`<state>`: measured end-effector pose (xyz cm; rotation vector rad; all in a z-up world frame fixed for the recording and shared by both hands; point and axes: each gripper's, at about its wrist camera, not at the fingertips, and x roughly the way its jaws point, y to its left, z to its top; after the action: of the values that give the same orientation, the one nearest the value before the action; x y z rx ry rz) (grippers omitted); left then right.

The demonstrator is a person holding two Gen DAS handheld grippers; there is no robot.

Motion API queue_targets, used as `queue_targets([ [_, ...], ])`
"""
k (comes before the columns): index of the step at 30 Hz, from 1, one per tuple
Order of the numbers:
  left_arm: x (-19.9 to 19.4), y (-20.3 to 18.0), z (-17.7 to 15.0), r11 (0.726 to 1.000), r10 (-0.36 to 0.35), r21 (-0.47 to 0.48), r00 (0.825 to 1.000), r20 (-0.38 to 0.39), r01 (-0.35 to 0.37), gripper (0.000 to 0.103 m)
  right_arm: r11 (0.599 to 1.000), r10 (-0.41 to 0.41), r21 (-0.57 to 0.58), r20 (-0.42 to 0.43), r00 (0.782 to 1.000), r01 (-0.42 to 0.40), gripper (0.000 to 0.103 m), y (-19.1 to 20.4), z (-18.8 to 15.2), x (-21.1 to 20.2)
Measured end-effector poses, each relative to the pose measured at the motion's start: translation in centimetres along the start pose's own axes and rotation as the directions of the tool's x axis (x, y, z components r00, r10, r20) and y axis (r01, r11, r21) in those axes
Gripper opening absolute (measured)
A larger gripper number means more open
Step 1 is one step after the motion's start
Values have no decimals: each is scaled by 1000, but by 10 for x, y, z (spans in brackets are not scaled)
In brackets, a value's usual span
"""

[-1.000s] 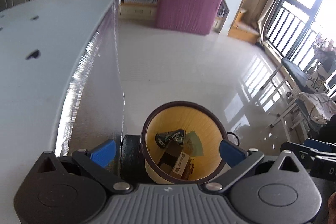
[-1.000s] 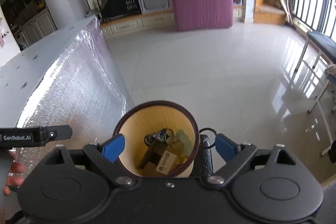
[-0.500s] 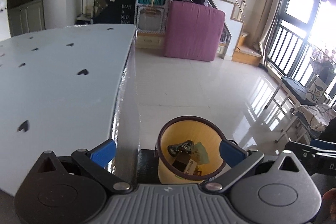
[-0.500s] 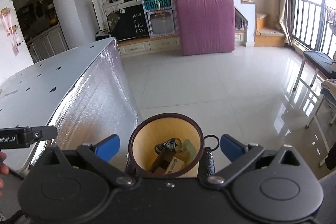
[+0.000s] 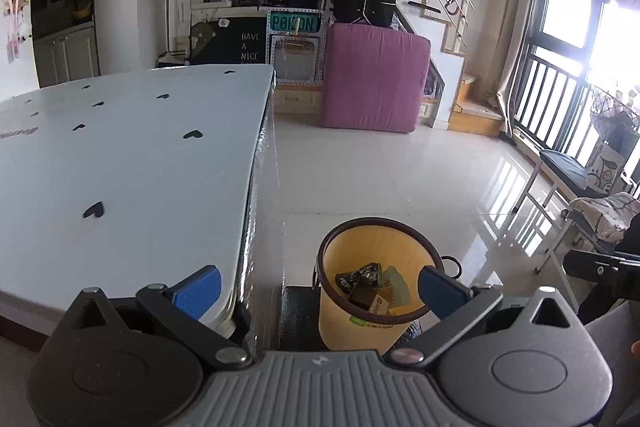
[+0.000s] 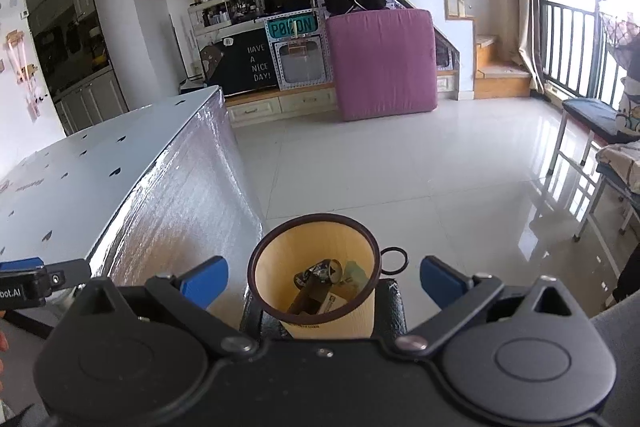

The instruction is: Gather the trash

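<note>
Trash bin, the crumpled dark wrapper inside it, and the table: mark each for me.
Trash bin (image 6: 362,311): right wrist view, on its yellow outer wall.
Crumpled dark wrapper (image 5: 358,275): left wrist view, on its middle, inside the bin.
Table (image 5: 132,163): left wrist view, on its bare white top.

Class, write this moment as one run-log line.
left gripper: open, empty | right gripper: open, empty | yellow wood-look bin with dark rim: upright beside white table, holds trash
</note>
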<state>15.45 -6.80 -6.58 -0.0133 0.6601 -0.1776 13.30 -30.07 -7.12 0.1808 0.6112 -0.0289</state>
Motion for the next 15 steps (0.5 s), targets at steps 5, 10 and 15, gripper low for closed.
queue_targets([
  [5,-12,2,-16,1000,15,25,1000,10,-15,103,1000,1,-29,11,1000,-1,103,10,-11,-12],
  [10,-26,14,-28,1000,28,7,999,26,-28,103,998,4,-57,22,1000,-3,103,23,-20,-22],
  [15,-38,26,-35,999,42,-23,998,44,-41,103,996,9,-94,38,999,-6,103,38,-30,-34],
])
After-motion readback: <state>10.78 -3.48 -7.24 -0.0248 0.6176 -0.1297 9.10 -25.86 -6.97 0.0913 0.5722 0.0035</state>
